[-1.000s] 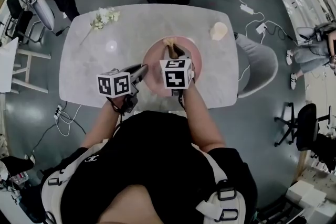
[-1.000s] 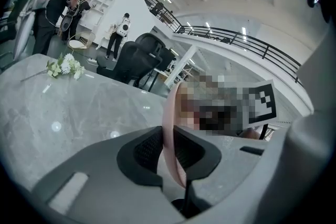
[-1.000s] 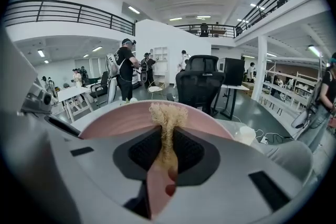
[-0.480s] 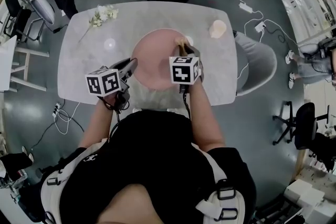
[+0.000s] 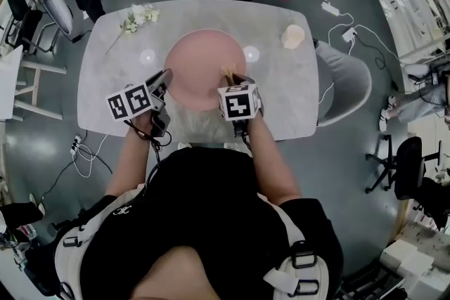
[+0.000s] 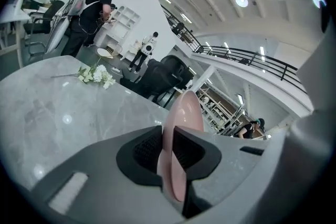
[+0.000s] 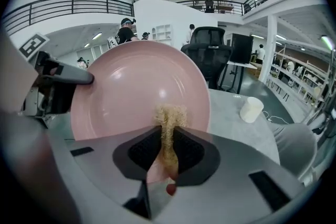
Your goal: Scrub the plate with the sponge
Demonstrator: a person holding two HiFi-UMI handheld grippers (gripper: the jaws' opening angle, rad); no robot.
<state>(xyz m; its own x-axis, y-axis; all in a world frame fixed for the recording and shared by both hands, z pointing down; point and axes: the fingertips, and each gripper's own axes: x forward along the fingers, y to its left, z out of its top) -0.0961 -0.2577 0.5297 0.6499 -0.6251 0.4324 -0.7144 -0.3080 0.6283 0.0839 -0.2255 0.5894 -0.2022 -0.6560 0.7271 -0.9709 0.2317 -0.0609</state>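
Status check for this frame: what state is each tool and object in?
left tool, shut on the plate at its rim.
right tool, shut on the sponge.
plate, held by its rim, face turned to the right tool.
sponge, squeezed between the jaws, tip at the plate's face.
cup, upright on the table.
flowers, lying on the table.
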